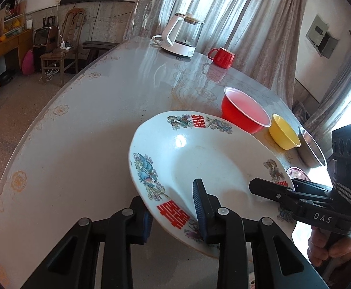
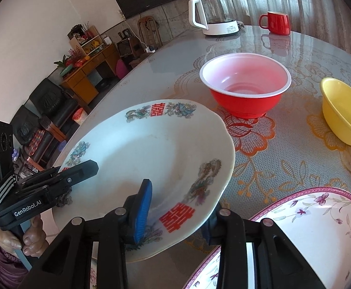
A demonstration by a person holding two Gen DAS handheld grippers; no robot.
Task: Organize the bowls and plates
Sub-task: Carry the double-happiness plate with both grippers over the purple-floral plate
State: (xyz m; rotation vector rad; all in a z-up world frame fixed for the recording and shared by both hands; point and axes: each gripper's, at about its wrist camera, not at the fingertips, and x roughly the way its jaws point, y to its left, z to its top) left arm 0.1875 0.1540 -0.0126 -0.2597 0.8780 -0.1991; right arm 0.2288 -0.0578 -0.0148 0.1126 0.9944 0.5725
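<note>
A white plate [image 1: 199, 159] with red characters and dragon and phoenix prints is held tilted above the table; it also shows in the right wrist view [image 2: 151, 154]. My left gripper [image 1: 173, 214] is shut on its near rim. My right gripper [image 2: 175, 214] is shut on the opposite rim, and it shows at the right in the left wrist view [image 1: 269, 190]. A red bowl [image 2: 245, 84], a yellow bowl [image 2: 344, 110] and a steel bowl [image 1: 311, 147] stand beyond. A pink-rimmed floral plate [image 2: 320, 228] lies under my right gripper.
A round table [image 1: 91, 132] with a glossy lace-print cover bears everything. A white-and-glass kettle [image 1: 182, 36] and a red mug [image 1: 222, 57] stand at its far edge. Chairs and a wooden cabinet [image 2: 86, 77] stand beyond on the left.
</note>
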